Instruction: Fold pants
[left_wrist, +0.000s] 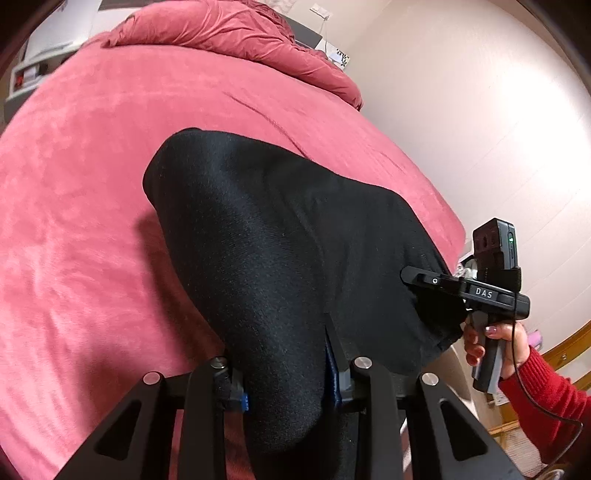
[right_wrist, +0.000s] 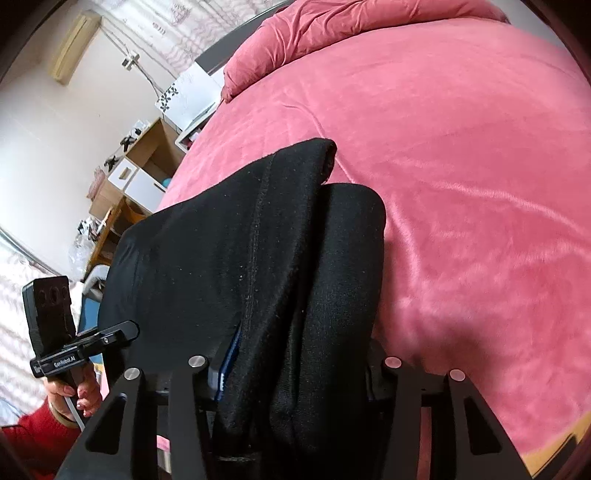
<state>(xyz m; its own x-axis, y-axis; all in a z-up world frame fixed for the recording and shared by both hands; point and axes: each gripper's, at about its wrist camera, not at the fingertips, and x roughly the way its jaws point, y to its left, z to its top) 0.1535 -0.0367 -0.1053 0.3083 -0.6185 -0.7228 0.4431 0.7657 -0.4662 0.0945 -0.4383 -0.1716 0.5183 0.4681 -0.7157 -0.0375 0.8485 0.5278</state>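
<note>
Right now your biggest thing in view is the wide bed covered in a pink-red plush blanket (left_wrist: 92, 192), with a rumpled duvet of the same pink-red (left_wrist: 229, 29) heaped at its far end. Over the near part of that bed you hold the black knit pants (left_wrist: 280, 229), lifted off the blanket and stretched between your two tools, the cloth doubled so that one layer lies over another in the right wrist view (right_wrist: 229, 236). Your left tool (left_wrist: 291, 373) is clamped on a thick bunch of the pants, the fabric filling the gap between its blue-padded fingers (left_wrist: 334, 376) and spilling down past them. Your right tool (right_wrist: 295, 384) grips the other end the same way, closed on a fat roll of black cloth with a blue pad showing at one side. From the left wrist view you can see the right tool from the side, its finger tip buried in the pants, and your right hand (left_wrist: 491, 343) in a red ribbed sleeve wrapped round its grey handle. Beyond the bed stands a small wooden shelf unit with white drawers (right_wrist: 136, 173) against the pale wall.
</note>
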